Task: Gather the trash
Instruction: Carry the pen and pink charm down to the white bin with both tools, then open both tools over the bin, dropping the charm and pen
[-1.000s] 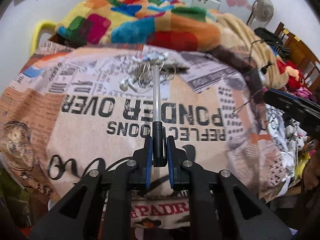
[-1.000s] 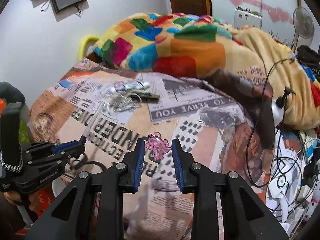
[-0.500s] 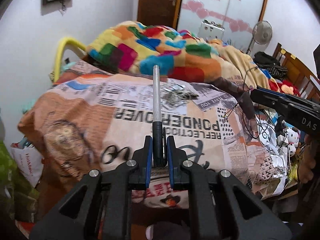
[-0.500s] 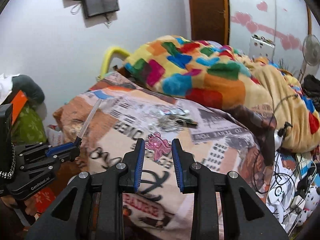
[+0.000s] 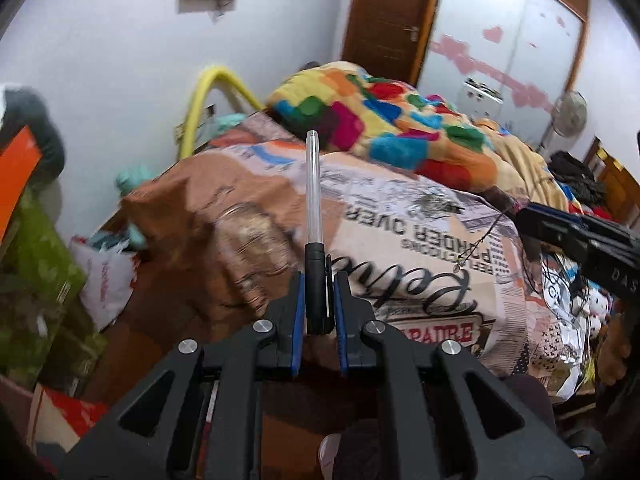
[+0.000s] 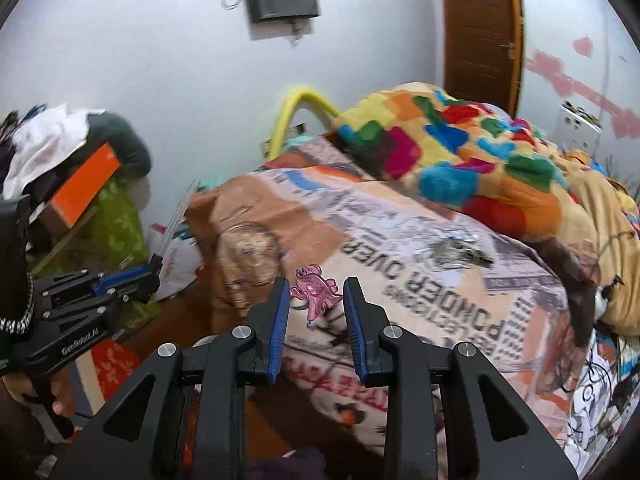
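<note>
My left gripper [image 5: 319,280] is shut on the black end of a clear-barrelled pen [image 5: 313,192], which sticks straight out ahead. In the right wrist view the same gripper [image 6: 154,270] and pen [image 6: 173,224] show at the left, off the bed's corner. My right gripper [image 6: 316,292] is shut on a small pink see-through figure [image 6: 316,294]; its black body [image 5: 580,236] enters the left wrist view from the right. A tangle of wires and wrappers [image 6: 456,252] lies on the newspaper-print bedspread [image 6: 400,292], well beyond both grippers.
A multicoloured blanket [image 5: 380,128] is heaped at the bed's far side. A white plastic bag [image 5: 106,276] and green clutter [image 5: 36,280] sit on the floor left of the bed. Cables and soft toys [image 5: 576,300] crowd the right side. A hand [image 6: 60,396] holds the left gripper.
Both grippers have pulled back and up from the bed and swung left, each keeping its object. The bed's corner, floor and white bag have come into view.
</note>
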`<state>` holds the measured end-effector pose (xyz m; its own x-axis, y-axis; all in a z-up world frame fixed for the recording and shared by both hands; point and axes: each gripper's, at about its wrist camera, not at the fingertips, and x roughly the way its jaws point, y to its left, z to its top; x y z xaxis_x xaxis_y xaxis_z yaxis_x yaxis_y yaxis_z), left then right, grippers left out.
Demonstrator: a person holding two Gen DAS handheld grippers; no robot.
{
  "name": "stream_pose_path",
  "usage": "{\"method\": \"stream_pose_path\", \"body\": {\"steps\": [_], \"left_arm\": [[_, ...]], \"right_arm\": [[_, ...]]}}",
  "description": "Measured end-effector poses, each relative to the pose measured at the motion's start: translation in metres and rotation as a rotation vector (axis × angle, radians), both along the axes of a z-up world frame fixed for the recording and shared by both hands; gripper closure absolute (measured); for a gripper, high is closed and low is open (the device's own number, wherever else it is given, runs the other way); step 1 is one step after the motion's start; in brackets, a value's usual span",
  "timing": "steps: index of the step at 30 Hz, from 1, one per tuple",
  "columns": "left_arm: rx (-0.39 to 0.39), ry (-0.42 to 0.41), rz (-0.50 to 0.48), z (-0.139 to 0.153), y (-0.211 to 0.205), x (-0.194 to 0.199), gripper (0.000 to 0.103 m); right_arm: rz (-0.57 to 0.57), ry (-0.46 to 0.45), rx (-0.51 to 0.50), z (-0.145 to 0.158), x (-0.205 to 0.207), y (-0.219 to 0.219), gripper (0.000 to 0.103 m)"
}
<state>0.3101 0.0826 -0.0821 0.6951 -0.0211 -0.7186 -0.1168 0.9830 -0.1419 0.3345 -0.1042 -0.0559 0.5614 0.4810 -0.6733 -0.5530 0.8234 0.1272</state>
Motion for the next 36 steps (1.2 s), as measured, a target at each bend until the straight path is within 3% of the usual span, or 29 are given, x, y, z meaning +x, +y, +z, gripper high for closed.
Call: {"method": "stream_pose_path", "body": {"steps": [11, 19, 24, 36], "left_arm": [[-0.03, 0.065, 0.169, -0.031, 0.088, -0.072, 0.09], [-0.068, 0.146, 0.255, -0.072, 0.135, -0.109, 0.09], [-0.127, 0.217, 0.286, -0.109, 0.152, -0.118, 0.09], [-0.232, 0.396, 0.302, -0.192, 0.162, -0.098, 0.09]], "right_arm": [[0.165, 0.031, -0.04, -0.015, -0.04, 0.093, 0.078], [0.268, 0.083, -0.081, -0.041, -0.061, 0.157, 0.078], [0.309, 0.124, -0.129, -0.063, -0.068, 0.189, 0.078], [0.343, 0.343, -0.236, -0.133, -0.052, 0.244, 0.078]]}}
